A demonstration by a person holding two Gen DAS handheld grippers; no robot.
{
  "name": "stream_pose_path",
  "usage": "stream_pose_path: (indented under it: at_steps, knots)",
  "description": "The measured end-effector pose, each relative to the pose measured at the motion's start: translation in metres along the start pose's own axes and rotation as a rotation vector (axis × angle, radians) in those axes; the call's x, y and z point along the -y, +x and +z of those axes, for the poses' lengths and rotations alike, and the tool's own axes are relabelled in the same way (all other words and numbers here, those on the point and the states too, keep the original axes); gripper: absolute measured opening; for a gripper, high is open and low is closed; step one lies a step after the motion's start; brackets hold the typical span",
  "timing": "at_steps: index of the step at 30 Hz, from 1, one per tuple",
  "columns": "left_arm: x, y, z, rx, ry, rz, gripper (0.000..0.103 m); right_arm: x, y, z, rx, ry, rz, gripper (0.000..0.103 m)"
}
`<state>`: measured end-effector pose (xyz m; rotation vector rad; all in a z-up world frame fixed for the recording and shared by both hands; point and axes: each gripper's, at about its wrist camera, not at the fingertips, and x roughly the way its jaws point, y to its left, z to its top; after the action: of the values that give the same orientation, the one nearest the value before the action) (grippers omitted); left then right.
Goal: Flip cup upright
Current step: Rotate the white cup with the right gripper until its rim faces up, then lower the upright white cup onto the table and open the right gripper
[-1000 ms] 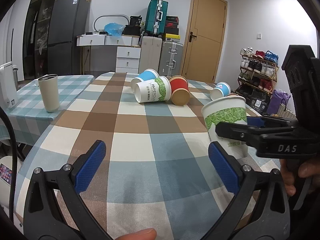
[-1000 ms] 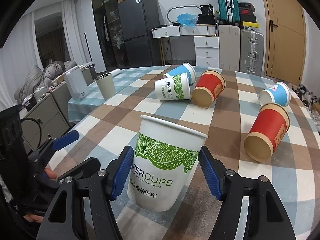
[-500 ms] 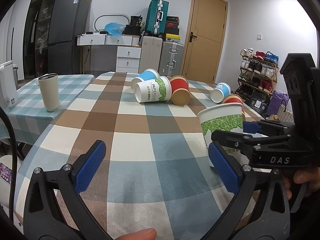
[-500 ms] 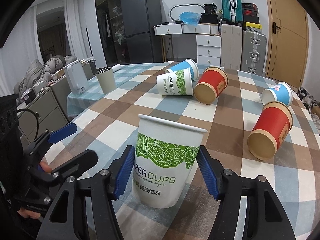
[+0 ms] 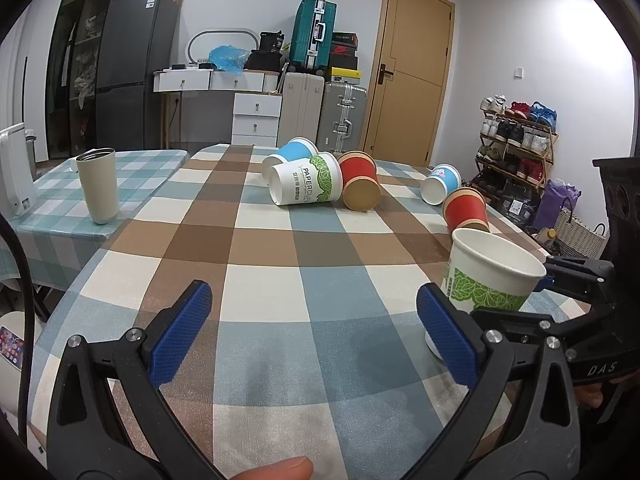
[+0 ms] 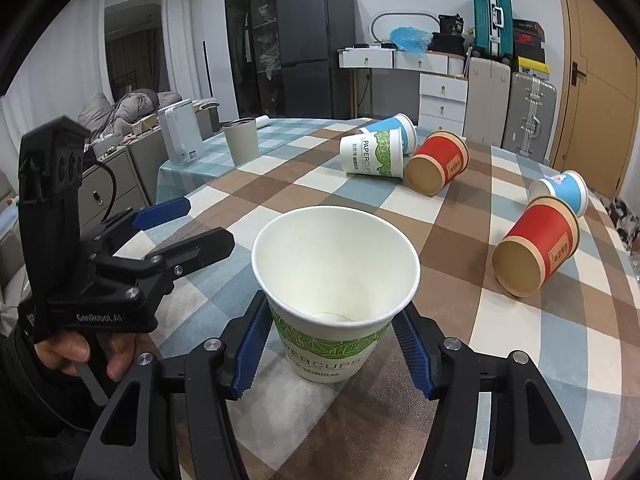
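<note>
A white paper cup with green leaves (image 6: pixel 332 280) stands mouth up on the checked tablecloth (image 6: pixel 460 344), between the blue pads of my right gripper (image 6: pixel 334 354), which touch its sides. The same cup (image 5: pixel 490 276) shows at the right in the left wrist view, leaning slightly. My left gripper (image 5: pixel 312 332) is open and empty, low over the cloth left of the cup.
Several cups lie on their sides farther back: a white one (image 5: pixel 306 184), a blue one (image 5: pixel 292 152), two red ones (image 5: pixel 360 184) (image 5: pixel 466 210), a small blue one (image 5: pixel 440 184). A beige tumbler (image 5: pixel 98 186) and white appliance (image 5: pixel 14 172) stand left.
The right gripper has lowered the cup and brought it nearer the table's front edge; the camera now looks down into its mouth. The left gripper has stayed put and open.
</note>
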<state>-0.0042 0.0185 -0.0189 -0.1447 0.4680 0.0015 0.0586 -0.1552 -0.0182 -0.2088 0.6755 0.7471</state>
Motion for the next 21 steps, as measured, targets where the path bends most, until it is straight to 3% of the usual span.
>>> stream_pose_path:
  at_steps: [9,21]
  knots:
    - [0.0,0.0,0.0,-0.001,-0.001,-0.001,0.102,-0.001,0.008,0.007,0.048,0.016,-0.066,0.061]
    - [0.0,0.0,0.0,0.002,0.001,0.0,0.102,0.0,0.018,0.009,0.007,0.021,-0.043,0.065]
